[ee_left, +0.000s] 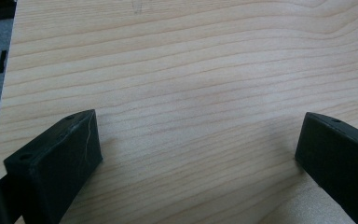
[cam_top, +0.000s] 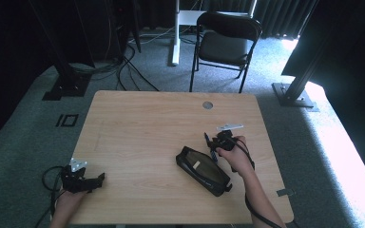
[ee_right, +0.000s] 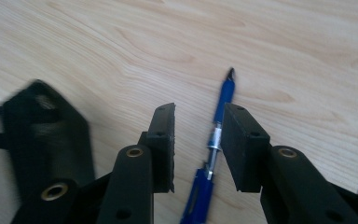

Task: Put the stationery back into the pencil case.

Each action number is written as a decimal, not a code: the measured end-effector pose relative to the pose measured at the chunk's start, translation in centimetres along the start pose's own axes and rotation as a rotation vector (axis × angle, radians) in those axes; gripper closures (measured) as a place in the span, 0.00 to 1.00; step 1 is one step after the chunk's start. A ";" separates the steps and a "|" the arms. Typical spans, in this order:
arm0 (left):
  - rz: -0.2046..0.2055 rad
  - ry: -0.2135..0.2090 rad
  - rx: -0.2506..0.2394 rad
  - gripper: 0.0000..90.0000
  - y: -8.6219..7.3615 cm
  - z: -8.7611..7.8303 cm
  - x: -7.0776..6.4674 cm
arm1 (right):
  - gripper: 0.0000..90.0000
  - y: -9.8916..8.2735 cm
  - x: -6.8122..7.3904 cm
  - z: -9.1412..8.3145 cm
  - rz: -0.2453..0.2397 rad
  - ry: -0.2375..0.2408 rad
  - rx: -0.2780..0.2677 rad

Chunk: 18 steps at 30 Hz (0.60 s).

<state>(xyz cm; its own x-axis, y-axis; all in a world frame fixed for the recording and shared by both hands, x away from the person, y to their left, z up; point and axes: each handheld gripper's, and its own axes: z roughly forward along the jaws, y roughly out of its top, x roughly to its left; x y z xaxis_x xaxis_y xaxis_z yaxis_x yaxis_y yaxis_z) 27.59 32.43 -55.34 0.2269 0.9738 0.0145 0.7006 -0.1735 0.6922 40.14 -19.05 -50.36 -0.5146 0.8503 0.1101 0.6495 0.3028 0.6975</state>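
The right gripper (ee_right: 196,140) stands half-spread astride the blue pen (ee_right: 214,140), not yet pinching. Centre the pen, then squeeze, clear of the black pouch (cam_top: 203,170) at left. The left gripper (ee_left: 198,154) rests spread wide.

text: none legible | labels: none | brands: none | numbers: none | signs: none

Black tool (ee_right: 196,147), brass screws, trailing cable

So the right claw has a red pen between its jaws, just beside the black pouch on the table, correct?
Not quite: the pen between the jaws of the right claw is blue, not red, as the right gripper view shows. The rest holds: it lies just beside the black pouch on the table.
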 end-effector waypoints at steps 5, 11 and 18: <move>0.000 0.000 0.000 0.00 0.0 0.0 0.0 | 0.72 -0.2 -0.6 1.1 0.027 -0.010 0.027; 0.000 0.000 0.000 0.00 0.0 0.0 0.0 | 0.72 -0.5 -0.8 2.0 0.038 -0.018 0.059; 0.000 0.000 0.000 0.00 0.0 0.0 0.0 | 0.75 -1.0 -0.8 2.7 0.036 -0.024 0.101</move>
<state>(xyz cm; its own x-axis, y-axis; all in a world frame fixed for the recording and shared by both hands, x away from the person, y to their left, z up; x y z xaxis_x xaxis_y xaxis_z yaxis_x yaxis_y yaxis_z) 27.59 32.43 -55.34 0.2266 0.9739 0.0142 0.7005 -0.1731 0.6924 41.44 -18.85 -53.07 -0.4770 0.8712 0.1162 0.7212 0.3124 0.6183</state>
